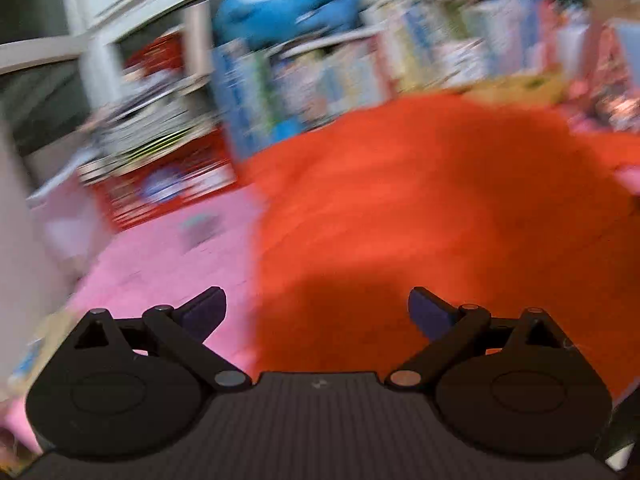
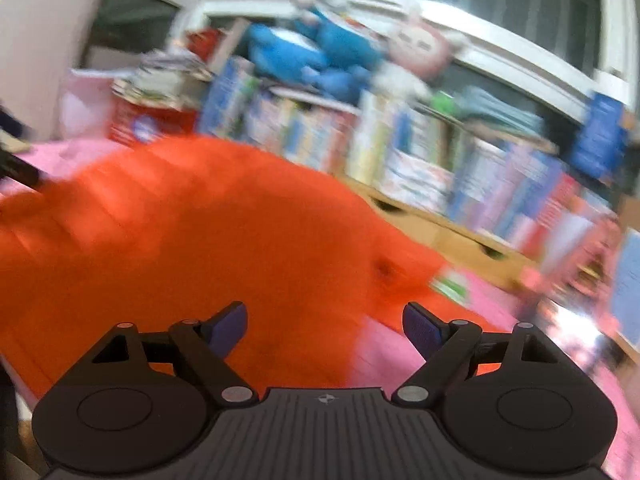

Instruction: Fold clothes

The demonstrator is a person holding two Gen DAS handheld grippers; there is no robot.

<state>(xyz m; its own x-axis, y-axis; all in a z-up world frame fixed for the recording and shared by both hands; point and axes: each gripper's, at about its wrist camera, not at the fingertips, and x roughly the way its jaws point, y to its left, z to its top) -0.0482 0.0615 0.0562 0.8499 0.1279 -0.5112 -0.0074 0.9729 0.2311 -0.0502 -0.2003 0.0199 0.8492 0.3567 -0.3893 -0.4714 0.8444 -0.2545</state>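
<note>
A: Garment (image 1: 420, 208)? Where?
B: Orange, spread on the pink surface (image 1: 160, 264), books (image 2: 420, 160) behind.
A: Left tool (image 1: 317, 312)?
B: Wide apart, gripping nothing, over the cloth's left edge.
A: Right tool (image 2: 325, 326)?
B: Also spread wide, empty, above its right edge.

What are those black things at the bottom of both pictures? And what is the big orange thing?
Those are tongs that a person holds, one in each hand, each with a small camera on it. One picture looks out from the left tongs, the other from the right tongs. Both are open and hold nothing. The big orange thing is a piece of clothing lying on a pink cover, waiting to be folded. Behind it are books and a blue soft toy. The pictures are blurry.
</note>
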